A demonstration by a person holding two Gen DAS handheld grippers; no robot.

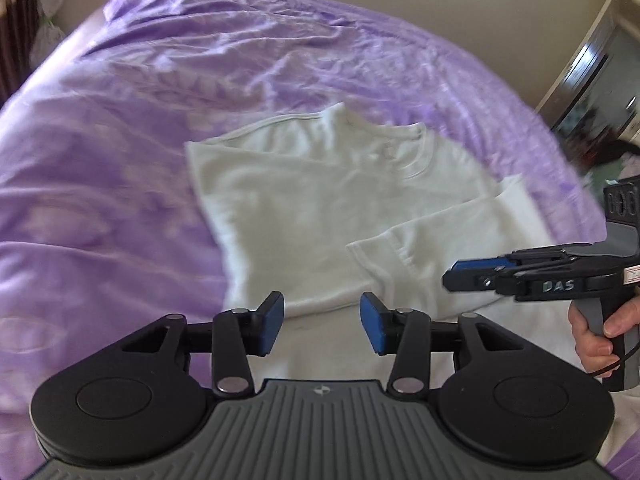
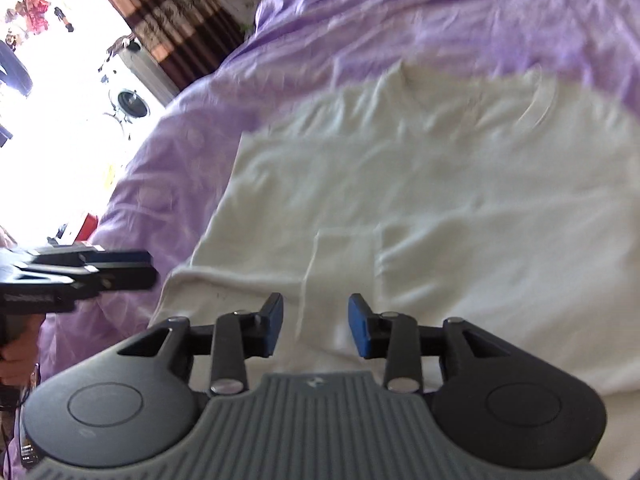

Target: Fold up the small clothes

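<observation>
Shirt hem: my left gripper (image 1: 322,322) is covering the near edge of the white shirt (image 1: 320,208).
Shirt's right side: it is running off the right wrist view.
My right hand (image 1: 596,336): the frame edge is cutting it off.
Shirt folds: motion blur is smearing them.
Window (image 2: 60,100): glare is washing it out.

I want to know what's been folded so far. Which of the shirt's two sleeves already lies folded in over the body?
The sleeve nearest the right gripper lies across the white shirt, cuff edge showing. No sleeve sticks out on the other side; where it lies is hidden.
</observation>
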